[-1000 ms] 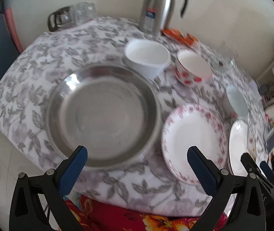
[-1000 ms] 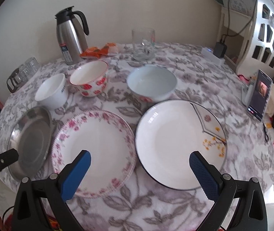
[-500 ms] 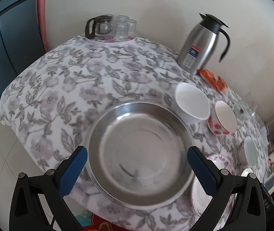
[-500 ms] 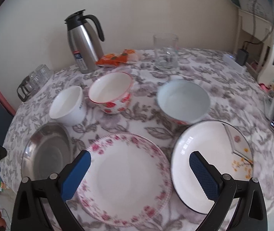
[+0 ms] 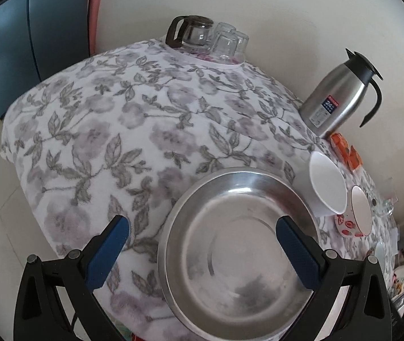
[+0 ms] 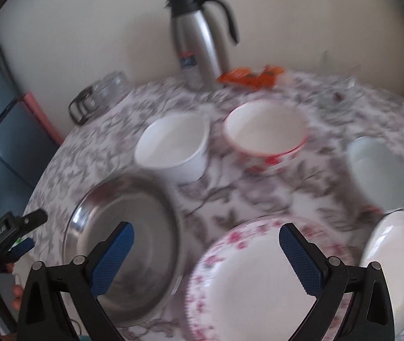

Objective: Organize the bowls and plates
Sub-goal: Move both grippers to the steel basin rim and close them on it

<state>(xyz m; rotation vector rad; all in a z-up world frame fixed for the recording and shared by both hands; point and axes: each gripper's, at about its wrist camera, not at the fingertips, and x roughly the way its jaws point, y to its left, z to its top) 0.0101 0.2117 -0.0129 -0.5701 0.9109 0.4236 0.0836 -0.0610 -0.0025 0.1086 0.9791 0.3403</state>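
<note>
The worktop (image 5: 94, 130), round under a grey leaf-print cloth, fills more of my left view than a second ago, as I've swung left. The steel basin (image 5: 239, 253) now sits under my left claw (image 5: 202, 253), wide open and empty. My right claw (image 6: 206, 258), equally open, has drifted over the pink-flowered plate (image 6: 256, 284). White bowl (image 6: 173, 150) and red-patterned bowl (image 6: 264, 130) stand behind. The flask (image 5: 335, 102) label reads "24", I think
</note>
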